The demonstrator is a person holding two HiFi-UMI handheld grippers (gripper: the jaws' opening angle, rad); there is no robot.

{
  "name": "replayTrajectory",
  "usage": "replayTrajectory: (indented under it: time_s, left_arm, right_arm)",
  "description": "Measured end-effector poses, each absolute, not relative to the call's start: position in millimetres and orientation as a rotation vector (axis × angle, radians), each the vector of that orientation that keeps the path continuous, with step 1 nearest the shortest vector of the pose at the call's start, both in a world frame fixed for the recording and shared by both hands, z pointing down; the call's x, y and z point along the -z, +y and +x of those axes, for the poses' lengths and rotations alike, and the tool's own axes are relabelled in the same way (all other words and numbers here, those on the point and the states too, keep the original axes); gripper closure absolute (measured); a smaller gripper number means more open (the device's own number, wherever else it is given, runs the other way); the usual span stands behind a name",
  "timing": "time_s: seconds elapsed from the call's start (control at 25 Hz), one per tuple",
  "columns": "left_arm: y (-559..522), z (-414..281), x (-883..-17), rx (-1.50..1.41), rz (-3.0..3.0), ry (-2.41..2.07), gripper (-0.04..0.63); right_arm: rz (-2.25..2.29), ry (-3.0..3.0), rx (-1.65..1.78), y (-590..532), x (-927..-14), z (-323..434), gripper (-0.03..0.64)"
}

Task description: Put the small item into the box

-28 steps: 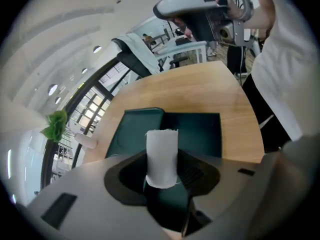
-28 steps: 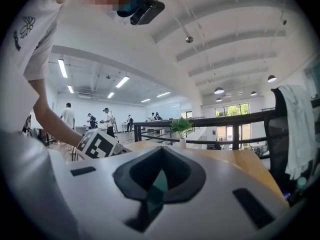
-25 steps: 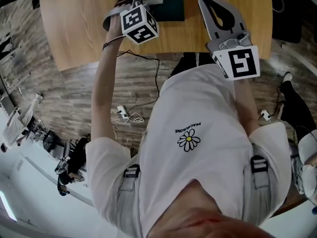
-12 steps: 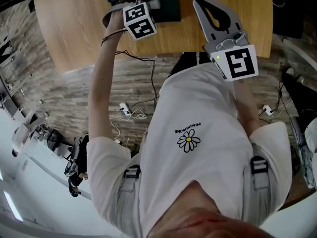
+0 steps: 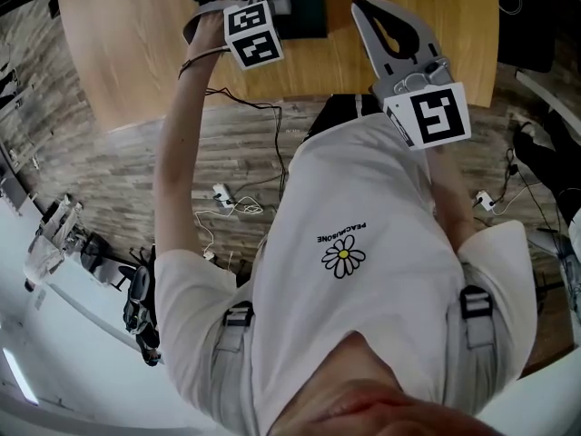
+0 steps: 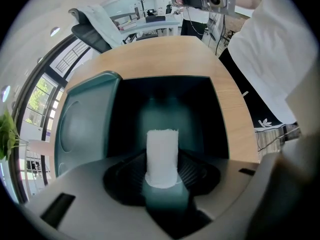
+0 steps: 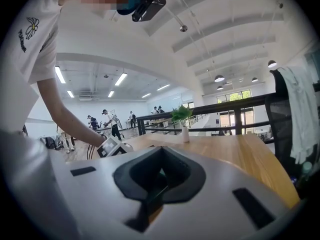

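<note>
A dark green box lies open on the wooden table, its lid flipped to the left. My left gripper hangs over the box's inside with a small white cylinder between its jaws, which are opening; the pads still touch it. From the head view, that left gripper sits above the box at the table's far side. My right gripper is shut and holds nothing, hovering over the table right of the box. In its own view the right gripper points across the tabletop.
A small plant in a white vase stands on the table. A chair draped with cloth is at the table's far side. Cables lie on the wooden floor below. People stand far off in the hall.
My left gripper has shifted a little left and farther over the box with the white cylinder. The right gripper has stayed almost in place.
</note>
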State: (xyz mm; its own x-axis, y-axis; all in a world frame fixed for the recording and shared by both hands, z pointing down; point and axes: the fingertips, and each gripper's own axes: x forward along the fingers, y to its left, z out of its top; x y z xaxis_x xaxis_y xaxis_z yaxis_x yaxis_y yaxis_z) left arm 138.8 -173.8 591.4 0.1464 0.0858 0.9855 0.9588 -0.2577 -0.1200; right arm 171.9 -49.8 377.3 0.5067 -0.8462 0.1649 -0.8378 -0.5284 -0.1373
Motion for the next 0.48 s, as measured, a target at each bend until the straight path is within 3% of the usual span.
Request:
replayTrajectory:
  time_s: [0.48]
  left_arm:
    - [-172.3, 132.4, -586.9, 1.251, -1.574, -1.007, 0.36]
  right_arm:
    - [-2.638, 1.571, 0.305, -59.5, -366.6, 156.4, 0.611]
